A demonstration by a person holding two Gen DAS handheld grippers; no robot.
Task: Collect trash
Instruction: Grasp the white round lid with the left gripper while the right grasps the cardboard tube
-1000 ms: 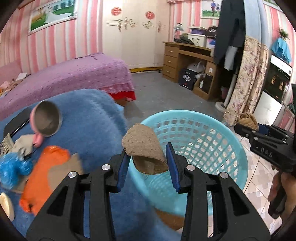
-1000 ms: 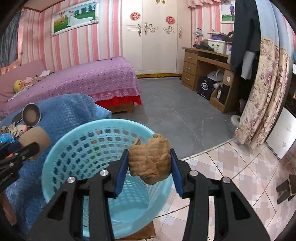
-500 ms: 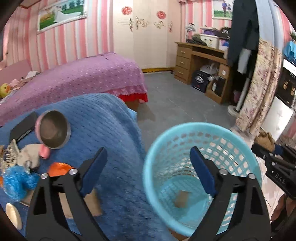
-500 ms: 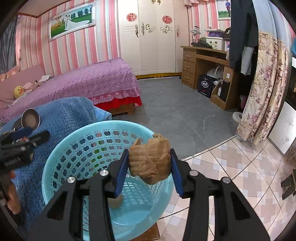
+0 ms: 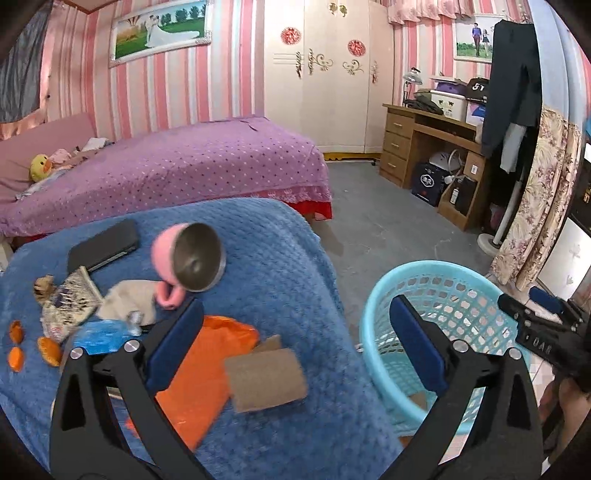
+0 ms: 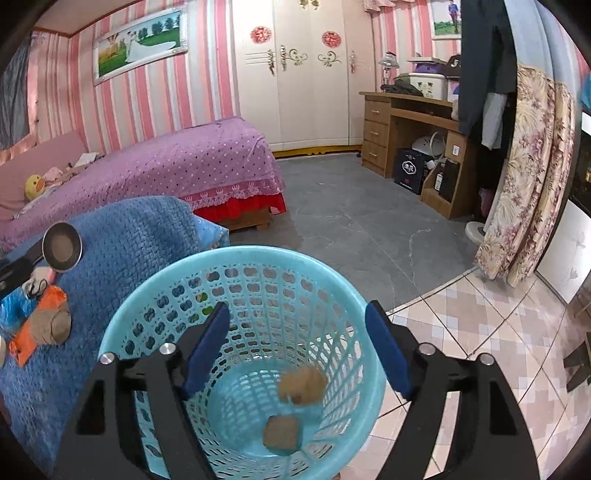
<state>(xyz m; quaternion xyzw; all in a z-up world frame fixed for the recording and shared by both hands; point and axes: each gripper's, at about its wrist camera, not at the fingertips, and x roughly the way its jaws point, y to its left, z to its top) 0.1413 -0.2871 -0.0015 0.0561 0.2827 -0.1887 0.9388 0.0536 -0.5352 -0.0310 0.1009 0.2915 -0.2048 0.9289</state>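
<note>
Home bedroom. Purple-covered bed [image 5: 166, 173] far left, pink striped walls, framed wedding photo [image 5: 160, 27] above. White wardrobe [image 6: 291, 74] on far wall, wooden desk [image 6: 406, 129] right, clothes hanging, floral curtain [image 6: 524, 177] near right.

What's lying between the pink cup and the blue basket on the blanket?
In the left wrist view, only bare blue blanket lies between the pink metal-rimmed cup and the light-blue plastic basket.
</note>
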